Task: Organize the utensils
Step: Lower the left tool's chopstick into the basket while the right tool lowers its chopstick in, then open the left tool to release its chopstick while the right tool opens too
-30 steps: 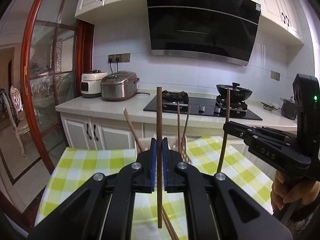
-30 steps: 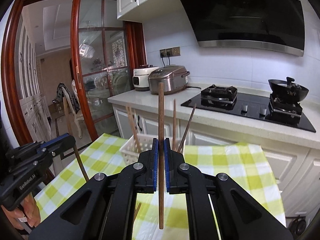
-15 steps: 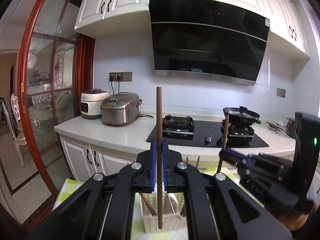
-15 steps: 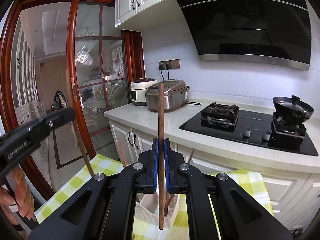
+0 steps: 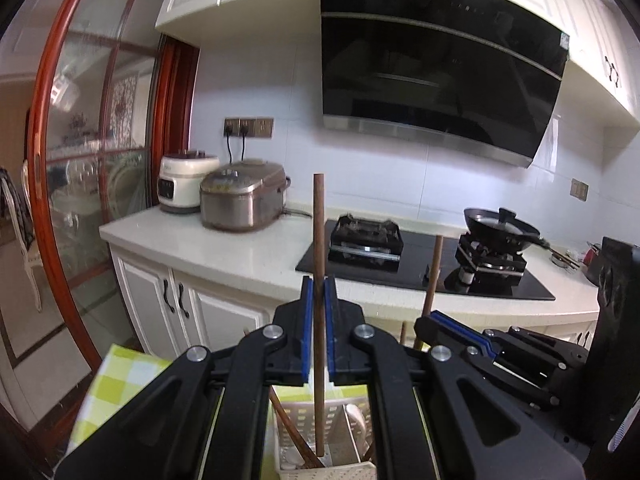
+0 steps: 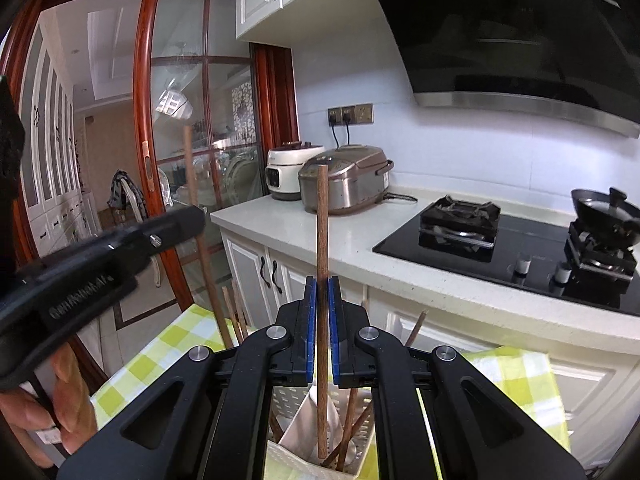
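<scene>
left gripper (image 5: 316,328): fingers narrowed onto an upright chopstick (image 5: 318,280), its lower tip inside the white basket (image 5: 340,468) | right gripper (image 6: 322,328): fingers pinching a second chopstick (image 6: 321,240), upright, tip down in the basket among other chopsticks | basket stands on the checked cloth (image 6: 160,352) over the surface

Below my grippers there is a table covered with a yellow-green checkered cloth (image 6: 172,344). A white perforated basket (image 5: 340,412) stands directly on this cloth. I see the cloth to the left of the basket and also to the right of it, where its edge hangs near the white cabinet doors. Behind the basket is a white countertop (image 6: 360,240); on it stand a brown rice cooker (image 6: 346,184), a white cooker (image 6: 290,170) and a black stove (image 6: 520,256).
</scene>
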`<act>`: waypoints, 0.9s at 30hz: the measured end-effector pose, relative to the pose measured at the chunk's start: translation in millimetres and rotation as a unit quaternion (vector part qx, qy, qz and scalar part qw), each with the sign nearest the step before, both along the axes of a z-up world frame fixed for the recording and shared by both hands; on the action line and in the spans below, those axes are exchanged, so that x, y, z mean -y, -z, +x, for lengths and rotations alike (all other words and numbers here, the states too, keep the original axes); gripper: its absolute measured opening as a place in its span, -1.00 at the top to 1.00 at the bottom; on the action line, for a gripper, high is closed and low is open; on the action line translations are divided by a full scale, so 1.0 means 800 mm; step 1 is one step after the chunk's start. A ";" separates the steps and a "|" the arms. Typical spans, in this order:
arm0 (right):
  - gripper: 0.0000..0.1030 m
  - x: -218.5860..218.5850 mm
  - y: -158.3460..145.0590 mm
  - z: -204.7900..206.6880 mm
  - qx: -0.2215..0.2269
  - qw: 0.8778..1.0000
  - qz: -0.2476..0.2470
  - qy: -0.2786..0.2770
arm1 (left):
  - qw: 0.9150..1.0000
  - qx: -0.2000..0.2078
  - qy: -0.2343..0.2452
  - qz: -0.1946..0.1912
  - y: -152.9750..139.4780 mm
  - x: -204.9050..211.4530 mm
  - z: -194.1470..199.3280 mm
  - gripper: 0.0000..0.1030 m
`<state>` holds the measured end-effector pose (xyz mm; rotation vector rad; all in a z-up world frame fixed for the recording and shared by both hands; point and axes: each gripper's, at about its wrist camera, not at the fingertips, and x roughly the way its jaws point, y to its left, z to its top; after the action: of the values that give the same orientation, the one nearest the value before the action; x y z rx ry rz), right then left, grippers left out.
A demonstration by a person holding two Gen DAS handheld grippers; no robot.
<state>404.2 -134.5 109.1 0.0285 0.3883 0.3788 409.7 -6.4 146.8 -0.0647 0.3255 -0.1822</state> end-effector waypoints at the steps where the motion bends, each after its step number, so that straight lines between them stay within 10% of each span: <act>1: 0.88 -0.002 0.007 0.002 -0.004 1.000 -0.002 -0.002 | 1.000 -0.006 0.001 -0.002 0.007 0.000 0.004 0.89; 14: 0.88 -0.019 0.069 0.018 -0.055 0.998 -0.019 -0.014 | 0.997 -0.079 0.003 -0.022 0.102 -0.008 0.025 0.89; 27: 0.81 -0.006 0.044 -0.002 -0.040 0.999 -0.011 -0.003 | 0.998 -0.060 -0.023 -0.004 0.091 -0.028 -0.006 0.84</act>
<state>402.8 -130.0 73.7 0.0199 0.4717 0.3806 405.2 16.2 73.9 -0.0915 0.4421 -0.1347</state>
